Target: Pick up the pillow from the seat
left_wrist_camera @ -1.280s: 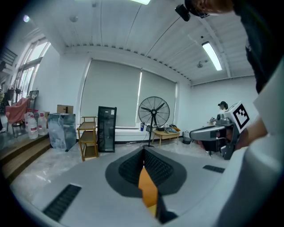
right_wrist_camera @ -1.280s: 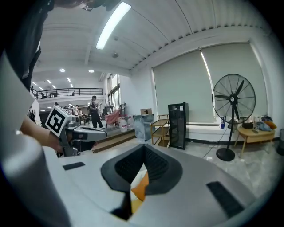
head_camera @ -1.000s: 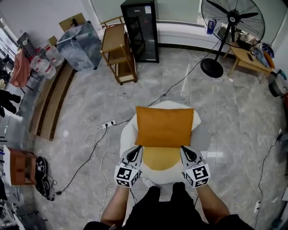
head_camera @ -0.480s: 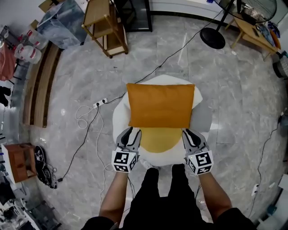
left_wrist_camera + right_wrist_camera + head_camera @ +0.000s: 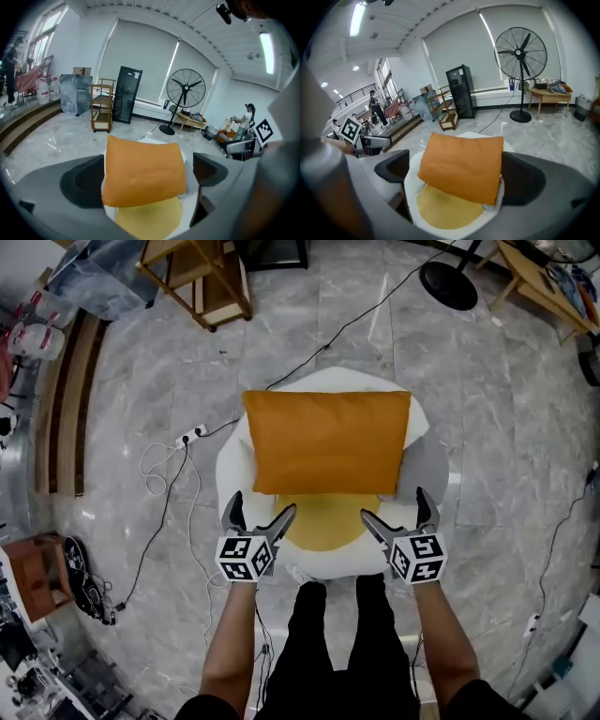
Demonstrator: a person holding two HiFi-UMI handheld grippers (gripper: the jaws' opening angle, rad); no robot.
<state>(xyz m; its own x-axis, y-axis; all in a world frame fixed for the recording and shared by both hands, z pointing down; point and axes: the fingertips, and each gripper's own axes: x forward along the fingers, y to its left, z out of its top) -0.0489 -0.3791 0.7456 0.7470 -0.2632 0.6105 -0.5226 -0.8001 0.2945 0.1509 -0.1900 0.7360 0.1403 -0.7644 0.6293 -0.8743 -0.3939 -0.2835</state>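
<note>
An orange pillow [image 5: 326, 442] lies flat across the back of a round white seat [image 5: 231, 474], and a yellow seat pad [image 5: 323, 529] shows in front of it. My left gripper [image 5: 261, 512] hangs at the seat's front left, just short of the pillow's near edge. Its jaws are opening wide with nothing between them. My right gripper [image 5: 397, 510] mirrors it at the front right, also opening and empty. In the left gripper view the pillow [image 5: 143, 173] fills the gap ahead of the left gripper [image 5: 147, 187]. The right gripper view frames the pillow [image 5: 464, 166] the same way, ahead of the right gripper [image 5: 459, 180].
The seat stands on a grey marble floor. A white power strip [image 5: 187, 439] with loose cables lies to its left. A wooden shelf cart [image 5: 197, 277] stands at the back left, a fan base [image 5: 448, 285] at the back right. The person's legs are right behind the seat.
Both grippers went from shut to wide open while staying at the seat's front edge. The head view tilted further down over the seat. The pillow has not moved.
</note>
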